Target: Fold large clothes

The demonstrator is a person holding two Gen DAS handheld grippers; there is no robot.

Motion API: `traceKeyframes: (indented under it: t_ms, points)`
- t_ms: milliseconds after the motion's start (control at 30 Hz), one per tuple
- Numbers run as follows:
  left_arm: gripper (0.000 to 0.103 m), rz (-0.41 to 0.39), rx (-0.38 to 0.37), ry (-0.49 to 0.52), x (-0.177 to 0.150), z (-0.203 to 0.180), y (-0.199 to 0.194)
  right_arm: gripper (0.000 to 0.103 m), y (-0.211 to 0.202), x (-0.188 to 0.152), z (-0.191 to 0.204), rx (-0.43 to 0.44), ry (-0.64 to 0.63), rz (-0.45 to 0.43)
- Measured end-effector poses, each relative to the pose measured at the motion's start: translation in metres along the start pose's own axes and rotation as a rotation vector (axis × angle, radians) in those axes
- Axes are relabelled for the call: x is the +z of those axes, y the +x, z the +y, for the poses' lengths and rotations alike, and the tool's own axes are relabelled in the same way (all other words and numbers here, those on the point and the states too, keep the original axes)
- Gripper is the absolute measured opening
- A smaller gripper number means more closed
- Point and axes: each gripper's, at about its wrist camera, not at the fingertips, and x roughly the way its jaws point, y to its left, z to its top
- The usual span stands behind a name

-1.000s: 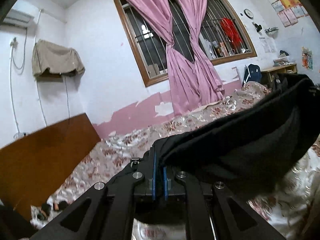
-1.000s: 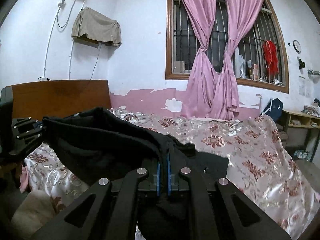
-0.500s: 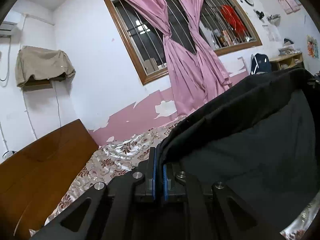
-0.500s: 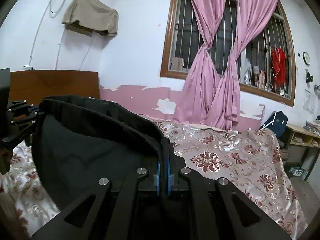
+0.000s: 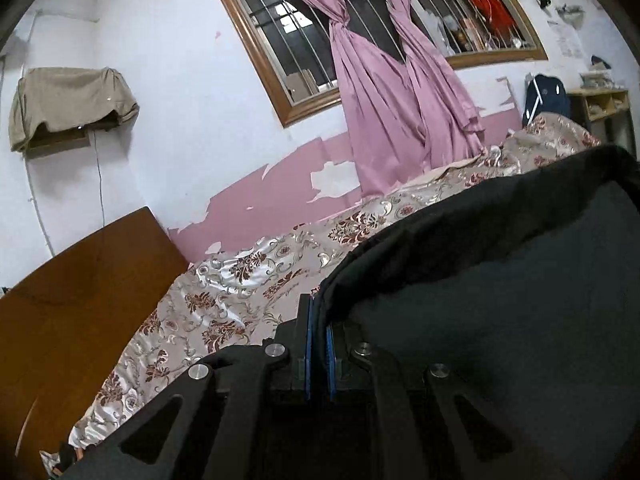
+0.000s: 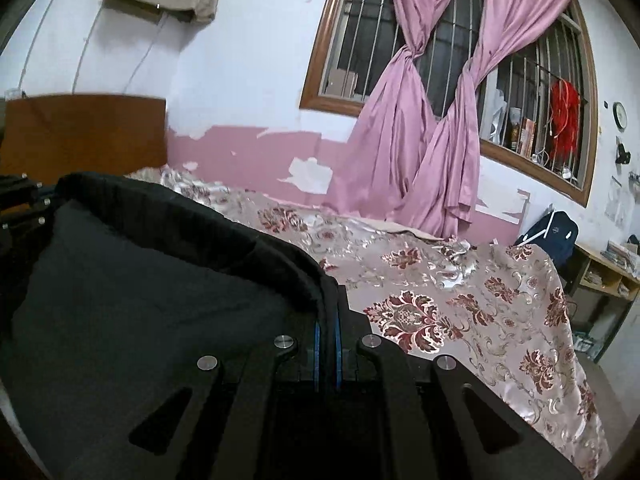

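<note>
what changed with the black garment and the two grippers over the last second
The black garment went from a slack, bunched hang between the grippers to a stretched span with a taut top edge, filling more of both views. Both views closed in on the window wall, over the floral bedspread. Nothing was taken or released: the left gripper and right gripper stay clamped on the garment's edge.

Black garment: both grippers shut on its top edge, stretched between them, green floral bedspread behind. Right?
One error: the bedspread is not green but silvery beige with dark red flowers, as the right wrist view shows. The rest holds: the left gripper and right gripper are both shut on the black garment, stretched between them.
</note>
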Motion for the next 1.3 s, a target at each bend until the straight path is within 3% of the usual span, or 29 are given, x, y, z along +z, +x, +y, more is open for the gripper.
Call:
traceKeyframes:
  t_ms: [367, 500, 567, 600, 667, 700, 733, 800, 900, 933, 1000, 1133, 1300]
  points:
    - [0.007, 0.193, -0.107, -0.063, -0.013, -0.007, 0.076, 0.005, 0.061, -0.006, 0.007, -0.021, -0.043, 0.102]
    - [0.012, 0.243, -0.155, -0.123, -0.018, 0.002, 0.085, 0.005, 0.079, -0.012, 0.008, 0.009, -0.032, 0.158]
    - [0.02, 0.233, -0.142, -0.123, -0.018, 0.004, 0.082, 0.005, 0.081, -0.013, 0.006, 0.036, -0.013, 0.166]
    - [0.03, 0.21, -0.129, -0.122, -0.017, 0.006, 0.076, 0.007, 0.08, -0.014, 0.004, 0.052, -0.001, 0.165]
    - [0.064, 0.163, -0.129, -0.139, -0.013, 0.011, 0.066, 0.008, 0.077, -0.017, 0.0, 0.088, 0.02, 0.163]
    - [0.093, 0.131, -0.123, -0.16, -0.011, 0.015, 0.06, 0.009, 0.076, -0.018, -0.002, 0.101, 0.032, 0.166]
    - [0.1, 0.095, -0.12, -0.182, -0.009, 0.019, 0.052, 0.011, 0.076, -0.02, -0.004, 0.111, 0.043, 0.169]
    - [0.1, 0.06, -0.142, -0.213, -0.005, 0.024, 0.041, 0.02, 0.074, -0.022, -0.009, 0.139, 0.072, 0.171]
    - [0.1, 0.062, -0.153, -0.222, -0.001, 0.026, 0.03, 0.052, 0.065, -0.022, -0.021, 0.154, 0.108, 0.145]
    - [0.1, 0.054, -0.159, -0.218, 0.0, 0.026, 0.026, 0.058, 0.063, -0.019, -0.024, 0.153, 0.115, 0.132]
    - [0.1, 0.04, -0.161, -0.212, 0.001, 0.026, 0.018, 0.062, 0.052, -0.013, -0.031, 0.156, 0.115, 0.1]
    - [0.1, 0.044, -0.194, -0.223, -0.003, 0.027, 0.003, 0.083, 0.032, -0.005, -0.04, 0.175, 0.109, 0.072]
    - [0.1, 0.091, -0.265, -0.237, -0.019, 0.021, -0.011, 0.09, 0.006, -0.014, -0.049, 0.209, 0.128, 0.069]
